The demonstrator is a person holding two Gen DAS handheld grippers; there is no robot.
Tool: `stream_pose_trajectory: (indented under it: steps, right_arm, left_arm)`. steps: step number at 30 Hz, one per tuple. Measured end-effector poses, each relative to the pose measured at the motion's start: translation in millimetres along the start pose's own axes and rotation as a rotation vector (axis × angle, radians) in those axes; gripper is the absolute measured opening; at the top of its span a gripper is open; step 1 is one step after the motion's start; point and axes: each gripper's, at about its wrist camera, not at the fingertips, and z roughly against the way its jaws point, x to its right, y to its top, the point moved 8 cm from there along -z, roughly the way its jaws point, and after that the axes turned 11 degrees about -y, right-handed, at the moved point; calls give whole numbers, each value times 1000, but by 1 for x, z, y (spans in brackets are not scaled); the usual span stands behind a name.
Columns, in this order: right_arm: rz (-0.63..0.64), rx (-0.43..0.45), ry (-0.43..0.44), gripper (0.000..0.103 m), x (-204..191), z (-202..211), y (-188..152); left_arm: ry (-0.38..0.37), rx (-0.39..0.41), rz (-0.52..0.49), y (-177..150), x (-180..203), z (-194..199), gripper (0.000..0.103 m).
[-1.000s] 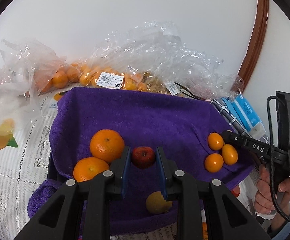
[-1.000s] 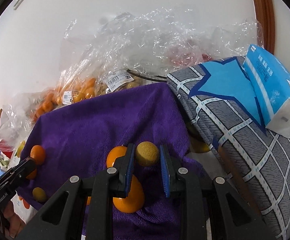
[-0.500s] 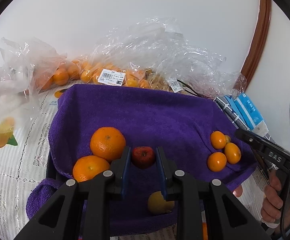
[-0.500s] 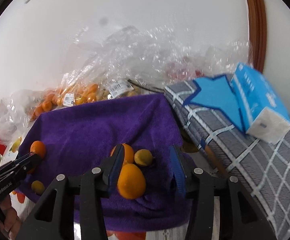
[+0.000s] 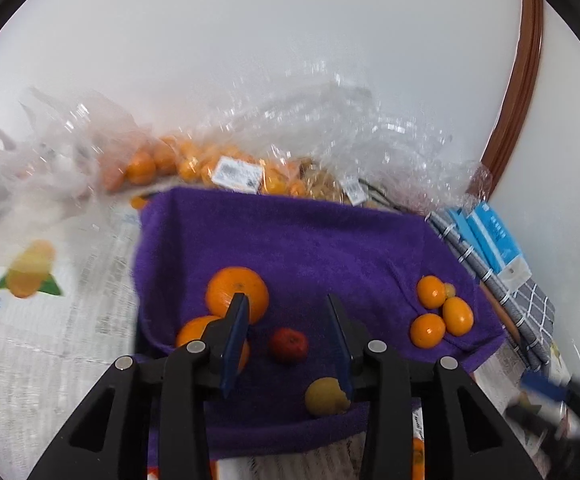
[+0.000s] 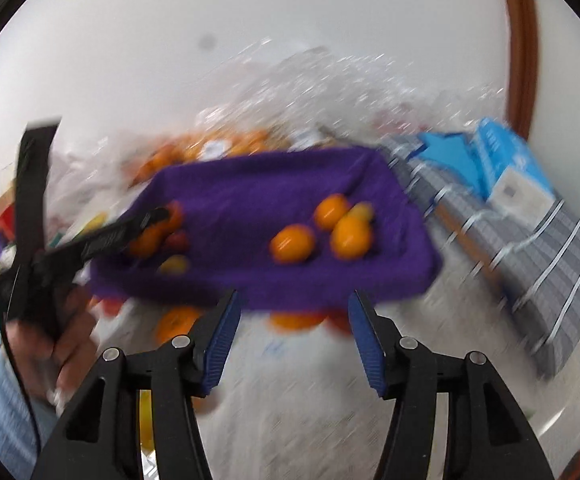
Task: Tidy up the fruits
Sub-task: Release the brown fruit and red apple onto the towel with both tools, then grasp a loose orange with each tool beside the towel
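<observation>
A purple towel [image 5: 310,248] covers a tray and holds fruit. My left gripper [image 5: 285,316] is open above a small red fruit [image 5: 287,345] that lies on the towel between its fingers. Two big oranges [image 5: 237,294] sit at the left, a yellow fruit [image 5: 324,397] at the front, and small oranges [image 5: 430,302] with a small yellow fruit [image 5: 449,289] at the right. My right gripper [image 6: 294,332] is open and empty, drawn back off the towel's [image 6: 257,200] near edge. The small oranges [image 6: 292,243] and the left gripper [image 6: 101,238] show in the blurred right wrist view.
Clear plastic bags of oranges [image 5: 193,164] lie behind the towel against the white wall. A grey checked cushion [image 5: 502,292] with blue tissue packs [image 5: 494,236] sits at the right. Patterned white table covering [image 5: 49,320] lies at the left. More oranges [image 6: 177,322] lie below the towel's near edge.
My left gripper opened and let go of the red fruit, which now lies on the towel. My right gripper, open after releasing the yellow fruit, pulled back fast from the towel.
</observation>
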Motion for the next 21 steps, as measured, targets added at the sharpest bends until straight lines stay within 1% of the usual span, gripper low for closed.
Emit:
stream_pose_trajectory:
  steps: [2, 3, 6, 10, 11, 12, 13, 14, 16, 18, 21]
  right_arm:
    - [9, -4, 32, 56, -13, 8, -13]
    - [28, -10, 53, 56, -24, 12, -22]
    - [79, -18, 80, 60, -48, 15, -40]
    - [109, -49, 96, 60, -71, 4, -59]
    - [114, -58, 90, 60, -75, 0, -61]
    - [128, -69, 64, 60, -78, -7, -65]
    - [140, -85, 36, 52, -80, -11, -68]
    - [150, -104, 17, 35, -80, -16, -70]
    - [130, -86, 26, 36, -77, -11, -68]
    - [102, -70, 39, 36, -69, -5, -67]
    - [89, -37, -5, 35, -52, 1, -68]
  left_arm:
    - [6, 23, 4, 3, -1, 19, 38]
    - [5, 34, 8, 1, -2, 29, 41]
    - [11, 51, 14, -15, -11, 60, 42]
    - [61, 66, -33, -42, -24, 96, 42]
    - [67, 67, -40, -47, -26, 99, 42]
    - [67, 63, -50, -54, -27, 102, 43]
    - [61, 61, -54, -58, -28, 104, 43]
    - [53, 55, -57, -63, -28, 103, 43]
    - [54, 29, -65, -66, -26, 100, 43]
    - [31, 22, -72, -67, -22, 96, 43]
    - [15, -12, -84, -73, -14, 88, 43]
